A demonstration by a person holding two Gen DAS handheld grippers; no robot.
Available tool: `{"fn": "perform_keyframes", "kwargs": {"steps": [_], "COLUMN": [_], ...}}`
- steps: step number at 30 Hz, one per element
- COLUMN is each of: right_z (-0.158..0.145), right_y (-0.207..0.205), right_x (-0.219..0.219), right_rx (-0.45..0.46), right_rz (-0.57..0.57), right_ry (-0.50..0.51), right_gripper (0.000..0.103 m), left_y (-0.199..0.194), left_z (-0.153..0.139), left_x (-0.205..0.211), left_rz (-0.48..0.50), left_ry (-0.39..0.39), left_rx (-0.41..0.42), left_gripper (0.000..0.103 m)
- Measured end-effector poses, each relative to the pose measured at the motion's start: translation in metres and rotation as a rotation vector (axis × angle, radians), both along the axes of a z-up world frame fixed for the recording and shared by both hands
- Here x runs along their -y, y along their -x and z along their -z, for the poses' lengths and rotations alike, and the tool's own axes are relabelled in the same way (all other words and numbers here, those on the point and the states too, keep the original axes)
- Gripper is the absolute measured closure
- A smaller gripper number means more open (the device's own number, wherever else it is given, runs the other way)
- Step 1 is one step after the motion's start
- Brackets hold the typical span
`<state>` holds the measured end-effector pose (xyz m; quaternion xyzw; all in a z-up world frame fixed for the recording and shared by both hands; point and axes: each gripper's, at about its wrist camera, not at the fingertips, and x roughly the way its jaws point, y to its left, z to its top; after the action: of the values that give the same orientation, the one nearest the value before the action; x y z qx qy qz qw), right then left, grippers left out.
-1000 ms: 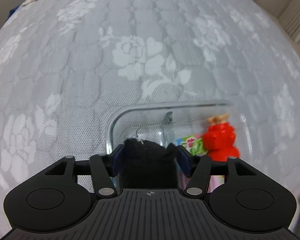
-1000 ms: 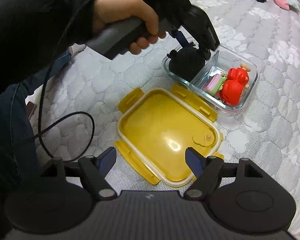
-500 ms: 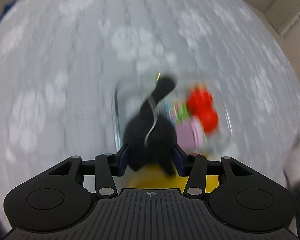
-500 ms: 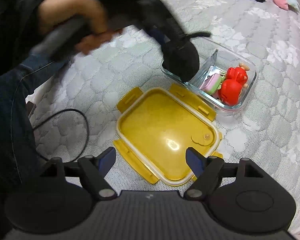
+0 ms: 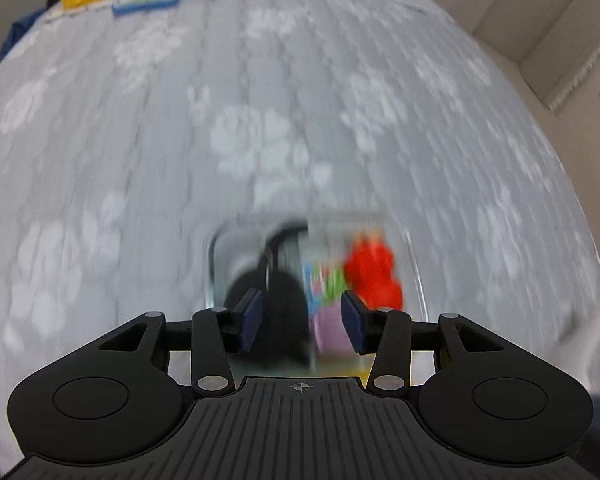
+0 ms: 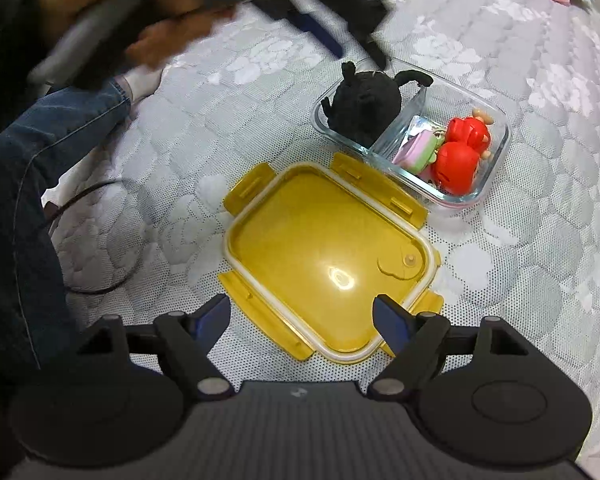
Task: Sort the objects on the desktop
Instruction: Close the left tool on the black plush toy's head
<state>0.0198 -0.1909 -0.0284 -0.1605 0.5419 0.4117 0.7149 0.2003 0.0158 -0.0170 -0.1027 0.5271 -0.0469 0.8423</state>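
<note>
Left wrist view, blurred: left gripper (image 5: 302, 322) is above the glass container (image 5: 212, 264), pads apart with nothing pinched between them; the jaws have just been closing a little, then held, and no object is between the pads, since the black plush toy (image 5: 276, 304) sits below them in the container's left compartment. A red figure (image 5: 374, 274) and a pink-green item (image 5: 330, 312) fill the right compartment, on a grey floral mattress (image 5: 260, 120). Right wrist view: right gripper (image 6: 302, 318) is released, wide and empty, hovering over the near edge of the yellow lid (image 6: 324, 256), which lies inner side up just beside the glass container (image 6: 496, 168). The black plush toy (image 6: 364, 104) rests in the far compartment with one ear and its tail over the rim; red figures (image 6: 460, 152) are on the other side of the divider. The person's hand (image 6: 148, 28) on the left tool is smeared. Judgement: sorting looks done and lidding is next; tuck the plush below the rim first, clear the left gripper straight up, then grip the lid by an edge or latch tab, flip and align the corners before pressing.
</note>
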Motion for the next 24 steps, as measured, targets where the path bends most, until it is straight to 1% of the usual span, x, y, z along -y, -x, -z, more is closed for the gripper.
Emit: {"fn": "perform_keyframes", "kwargs": {"steps": [2,3,4,6,7,8,10,13,14,16,18,19,22,23,24], "right_z": [0.000,0.000,0.000,0.002,0.003,0.003,0.004,0.004,0.003,0.003,0.003,0.003,0.006,0.007,0.007], "right_y": [0.000,0.000,0.001,0.000,0.000,0.000,0.000,0.001,0.001,0.001,0.000,0.000,-0.002,-0.002,-0.002], "right_x": [0.001,0.002,0.002,0.003,0.004,0.004,0.003,0.002,0.001,0.001,0.001,0.001,-0.001,-0.001,-0.002], "right_rx": [0.001,0.001,-0.002,-0.009,-0.012,-0.015,-0.019,-0.017,-0.016,-0.015,-0.019,-0.022,-0.034,-0.036,-0.036], "right_rz": [-0.006,-0.006,-0.006,-0.006,-0.007,-0.008,-0.012,-0.016,-0.016,-0.013,-0.009,-0.008,0.001,0.004,0.006], "right_ry": [-0.003,-0.003,-0.004,-0.006,-0.007,-0.007,-0.005,0.001,0.001,0.002,0.002,0.003,0.013,0.018,0.020], "right_gripper": [0.023,0.022,0.022,0.022,0.022,0.022,0.022,0.022,0.022,0.022,0.022,0.022,0.022,0.022,0.022], "left_y": [-0.012,-0.012,-0.012,-0.004,0.003,0.010,0.024,0.042,0.049,0.060,0.064,0.060,0.031,0.020,0.009], "left_z": [0.009,0.015,0.021,0.033,0.035,0.036,0.037,0.048,0.050,0.049,0.040,0.032,0.015,0.012,0.013], "left_x": [0.002,0.002,0.000,-0.006,-0.006,-0.003,-0.002,-0.008,-0.008,-0.005,-0.005,-0.007,-0.005,-0.003,0.000], "left_rz": [-0.017,-0.024,-0.032,-0.048,-0.034,0.000,0.040,0.028,0.032,0.062,0.068,0.056,0.025,0.018,0.018], "left_ry": [-0.027,-0.027,-0.023,0.009,-0.002,-0.030,-0.028,0.085,0.097,0.084,0.081,0.087,0.078,0.065,0.043], "left_rx": [-0.005,-0.023,-0.044,-0.101,-0.104,-0.100,-0.142,-0.289,-0.317,-0.332,-0.286,-0.242,-0.123,-0.093,-0.085], "left_gripper": [0.056,0.057,0.057,0.056,0.056,0.056,0.055,0.055,0.055,0.055,0.055,0.055,0.055,0.055,0.053]}}
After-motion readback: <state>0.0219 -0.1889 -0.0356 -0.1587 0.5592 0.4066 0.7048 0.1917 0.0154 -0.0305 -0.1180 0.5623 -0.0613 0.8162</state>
